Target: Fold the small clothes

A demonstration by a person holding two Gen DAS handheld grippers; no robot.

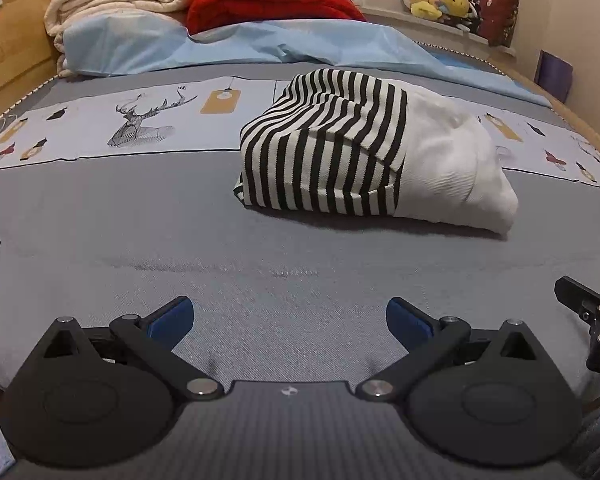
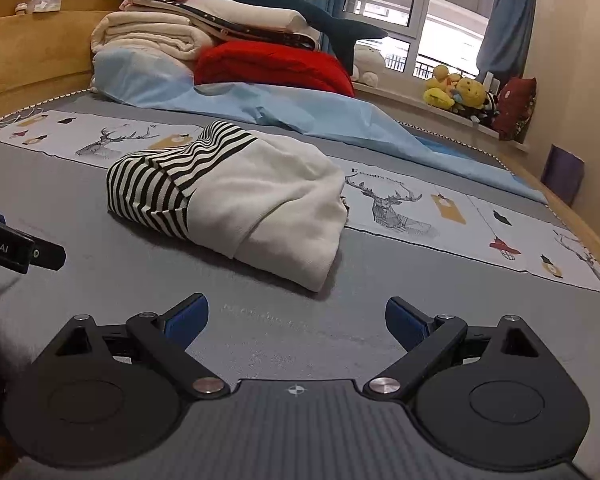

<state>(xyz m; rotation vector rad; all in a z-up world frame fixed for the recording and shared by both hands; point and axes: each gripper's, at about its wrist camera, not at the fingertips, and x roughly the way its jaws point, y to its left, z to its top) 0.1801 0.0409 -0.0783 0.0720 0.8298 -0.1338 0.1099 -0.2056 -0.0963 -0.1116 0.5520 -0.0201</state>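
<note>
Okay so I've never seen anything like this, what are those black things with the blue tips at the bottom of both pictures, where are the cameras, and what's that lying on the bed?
Those are two hand-held grippers; a person carries one in each hand. Each has a camera looking forward along its two fingers, so one picture is from the left gripper and the other from the right gripper. The blue parts are the finger pads. Both grippers are open and hold nothing.

Ahead of them on the grey bed cover lies a folded garment, striped black and white at one end and plain white at the other. Neither gripper touches it. Behind it are a light blue sheet, a stack of folded blankets and soft toys by the window.
</note>
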